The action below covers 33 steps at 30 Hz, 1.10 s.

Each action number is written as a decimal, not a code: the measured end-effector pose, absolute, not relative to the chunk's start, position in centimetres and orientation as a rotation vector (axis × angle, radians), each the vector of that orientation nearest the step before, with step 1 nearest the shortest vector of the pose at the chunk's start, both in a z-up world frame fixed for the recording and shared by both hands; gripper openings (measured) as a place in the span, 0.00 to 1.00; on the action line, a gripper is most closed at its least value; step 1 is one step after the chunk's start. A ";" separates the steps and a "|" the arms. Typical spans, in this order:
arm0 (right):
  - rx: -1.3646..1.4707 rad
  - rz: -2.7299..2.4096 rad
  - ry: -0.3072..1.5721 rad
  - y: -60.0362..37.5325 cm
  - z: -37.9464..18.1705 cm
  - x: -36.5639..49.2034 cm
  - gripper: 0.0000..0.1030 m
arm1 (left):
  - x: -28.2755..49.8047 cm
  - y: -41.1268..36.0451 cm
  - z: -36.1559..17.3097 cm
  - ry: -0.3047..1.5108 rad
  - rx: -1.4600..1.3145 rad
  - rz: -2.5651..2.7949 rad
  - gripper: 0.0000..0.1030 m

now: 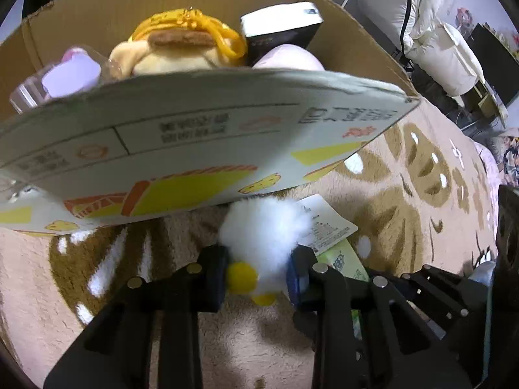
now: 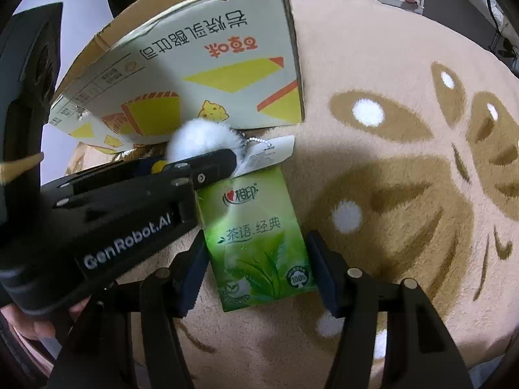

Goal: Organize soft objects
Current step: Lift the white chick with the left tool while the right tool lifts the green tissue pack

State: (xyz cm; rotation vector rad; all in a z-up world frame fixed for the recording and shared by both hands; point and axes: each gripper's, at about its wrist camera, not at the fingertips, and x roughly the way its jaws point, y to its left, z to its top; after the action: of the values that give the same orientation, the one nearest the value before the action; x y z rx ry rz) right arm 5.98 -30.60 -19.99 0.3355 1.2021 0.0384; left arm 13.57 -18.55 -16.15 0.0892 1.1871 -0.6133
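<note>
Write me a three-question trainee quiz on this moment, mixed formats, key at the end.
1. True or false: the left gripper is shut on the white fluffy toy.
2. What lies between the right gripper's open jaws? A) green tissue pack B) black box C) keychain
3. Fill in: the yellow plush sits inside the ____.

Key: 1 true; 2 A; 3 cardboard box.
</note>
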 end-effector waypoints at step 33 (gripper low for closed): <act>0.221 0.162 0.699 -28.6 -10.0 0.8 0.58 | 7.7 -9.5 -4.1 0.722 0.094 -0.360 0.27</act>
State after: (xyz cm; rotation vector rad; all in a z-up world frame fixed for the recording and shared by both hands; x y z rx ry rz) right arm 0.77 -28.60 -9.96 0.2207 0.6987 0.1624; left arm 7.69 -9.51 -4.14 0.0942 0.7219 -0.3601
